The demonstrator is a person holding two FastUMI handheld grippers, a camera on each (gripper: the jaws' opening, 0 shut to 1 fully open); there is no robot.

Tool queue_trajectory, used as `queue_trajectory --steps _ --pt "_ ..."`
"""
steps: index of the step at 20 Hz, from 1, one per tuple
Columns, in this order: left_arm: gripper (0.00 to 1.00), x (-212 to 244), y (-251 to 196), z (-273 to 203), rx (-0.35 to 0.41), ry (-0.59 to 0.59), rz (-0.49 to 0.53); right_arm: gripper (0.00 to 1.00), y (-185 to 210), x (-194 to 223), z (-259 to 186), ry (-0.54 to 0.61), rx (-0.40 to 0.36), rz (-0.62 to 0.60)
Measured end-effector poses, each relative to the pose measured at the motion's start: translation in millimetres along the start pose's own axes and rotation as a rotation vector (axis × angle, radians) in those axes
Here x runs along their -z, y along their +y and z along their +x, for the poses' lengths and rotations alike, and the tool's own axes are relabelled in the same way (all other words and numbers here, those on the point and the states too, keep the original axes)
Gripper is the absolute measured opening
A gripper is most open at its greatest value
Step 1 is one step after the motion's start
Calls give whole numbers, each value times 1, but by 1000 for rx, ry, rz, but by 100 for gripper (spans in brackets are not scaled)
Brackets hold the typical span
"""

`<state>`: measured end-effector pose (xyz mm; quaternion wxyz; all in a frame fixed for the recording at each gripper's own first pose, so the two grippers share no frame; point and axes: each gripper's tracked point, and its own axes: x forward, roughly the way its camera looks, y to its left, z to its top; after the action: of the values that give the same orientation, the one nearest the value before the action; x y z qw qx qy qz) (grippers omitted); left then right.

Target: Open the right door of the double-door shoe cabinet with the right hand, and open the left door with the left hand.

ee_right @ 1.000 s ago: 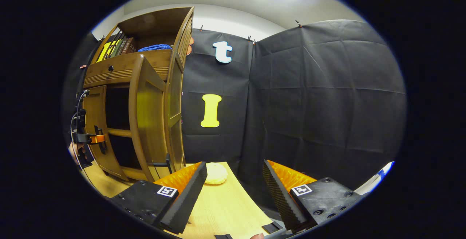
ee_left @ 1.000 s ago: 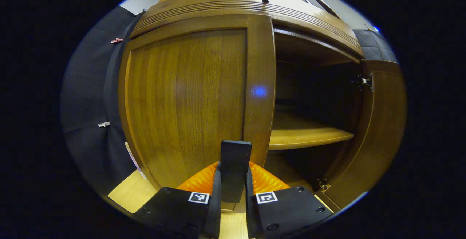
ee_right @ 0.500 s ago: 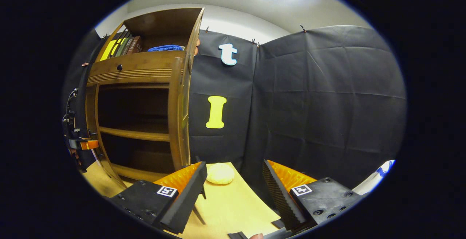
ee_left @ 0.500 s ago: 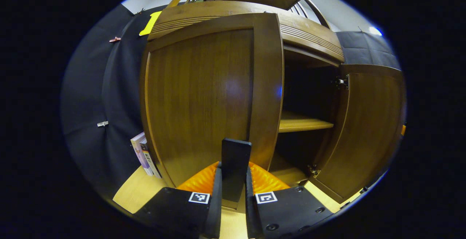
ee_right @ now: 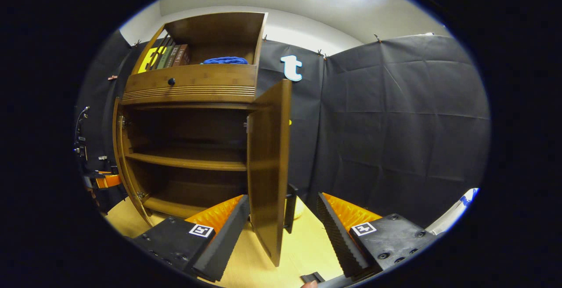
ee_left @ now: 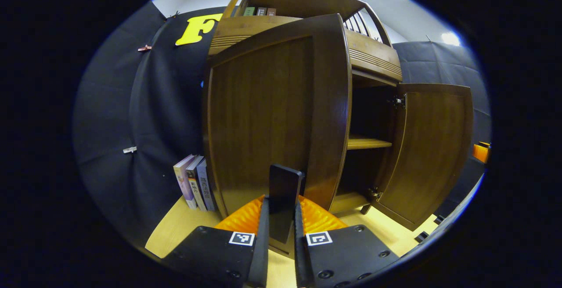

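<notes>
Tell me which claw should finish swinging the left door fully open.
Left. The left claw is shut on the left door's handle, with the left door partly swung out. The right claw is open, near the right door.

The left gripper view sits close against the left door (ee_left: 272,117), facing the shoe cabinet (ee_left: 303,29) at 12 o'clock, while the right gripper view looks from farther back, sharing the right door (ee_right: 268,165) and shelf (ee_right: 189,161).

Brown wooden shoe cabinet (ee_right: 189,87), both doors swung open. Left door (ee_left: 272,117) straight ahead of the left claw (ee_left: 281,235), its handle (ee_left: 284,191) between the fingers. Right door (ee_right: 268,165) edge-on, between the right claw's (ee_right: 281,231) spread fingers.
</notes>
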<state>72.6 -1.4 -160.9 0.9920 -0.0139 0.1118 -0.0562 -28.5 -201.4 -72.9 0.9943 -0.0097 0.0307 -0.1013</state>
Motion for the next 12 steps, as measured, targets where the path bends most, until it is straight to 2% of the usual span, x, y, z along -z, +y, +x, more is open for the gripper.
queue_trajectory --steps 2,12 --pt "30 1 8 -10 -3 -4 1 98 15 -1 -5 -5 -16 -13" --pt "24 5 56 -45 -34 -25 -27 98 63 7 -19 11 -66 -7"
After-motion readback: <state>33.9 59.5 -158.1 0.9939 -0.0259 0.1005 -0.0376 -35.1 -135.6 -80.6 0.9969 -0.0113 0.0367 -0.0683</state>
